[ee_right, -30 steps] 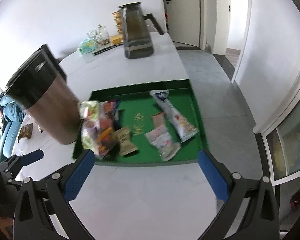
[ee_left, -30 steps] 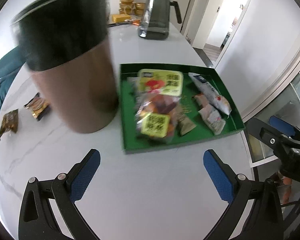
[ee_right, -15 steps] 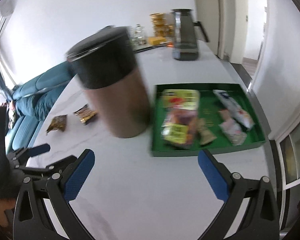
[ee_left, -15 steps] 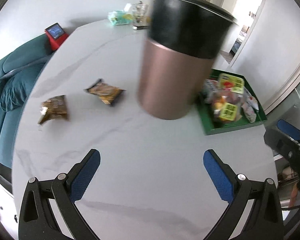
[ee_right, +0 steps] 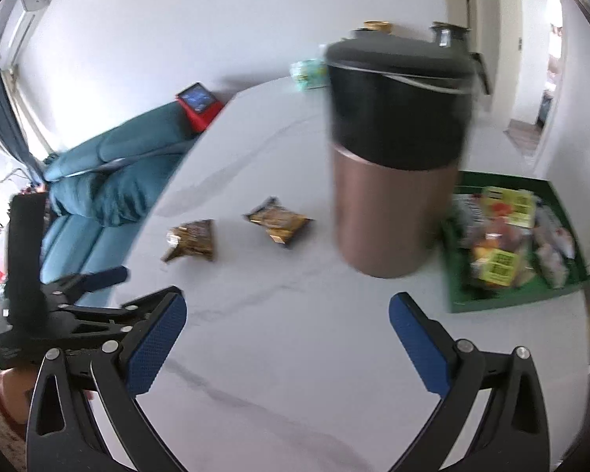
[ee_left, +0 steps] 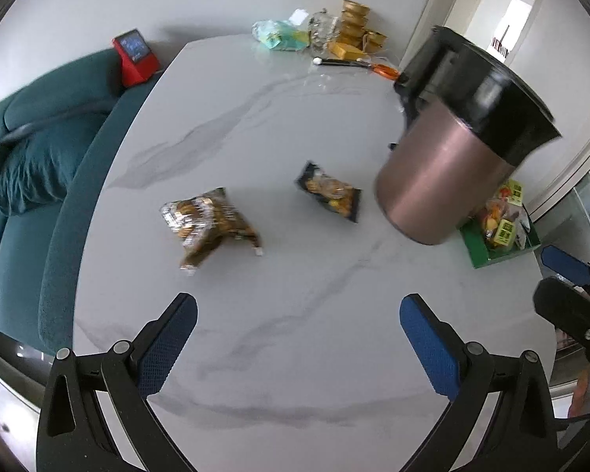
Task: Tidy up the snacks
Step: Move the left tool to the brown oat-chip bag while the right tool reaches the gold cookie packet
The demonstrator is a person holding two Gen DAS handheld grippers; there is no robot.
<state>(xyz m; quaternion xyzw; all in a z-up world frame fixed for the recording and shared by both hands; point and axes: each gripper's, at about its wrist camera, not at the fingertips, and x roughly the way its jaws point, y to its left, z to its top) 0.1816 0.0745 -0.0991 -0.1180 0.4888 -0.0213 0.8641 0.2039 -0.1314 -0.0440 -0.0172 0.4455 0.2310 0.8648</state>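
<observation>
Two brown-gold snack packets lie loose on the white marble table: one on the left [ee_left: 210, 226] [ee_right: 190, 240], one nearer the canister [ee_left: 330, 192] [ee_right: 279, 222]. A green tray [ee_right: 503, 303] [ee_left: 480, 251] at the right holds several snack packs. My left gripper [ee_left: 299, 338] is open and empty, above the table short of the packets. My right gripper [ee_right: 287, 334] is open and empty, facing the canister; it also shows at the right edge of the left wrist view [ee_left: 566, 271].
A tall copper canister with a black lid [ee_left: 452, 157] [ee_right: 393, 165] stands between the loose packets and the tray. A teal sofa [ee_left: 27, 165] runs along the table's left edge. A red clock [ee_left: 135, 57], gold cups and scissors sit at the far end.
Both views have swung left, away from the tray toward the loose packets. The tray has slid to the right edge. Both grippers stayed open.
</observation>
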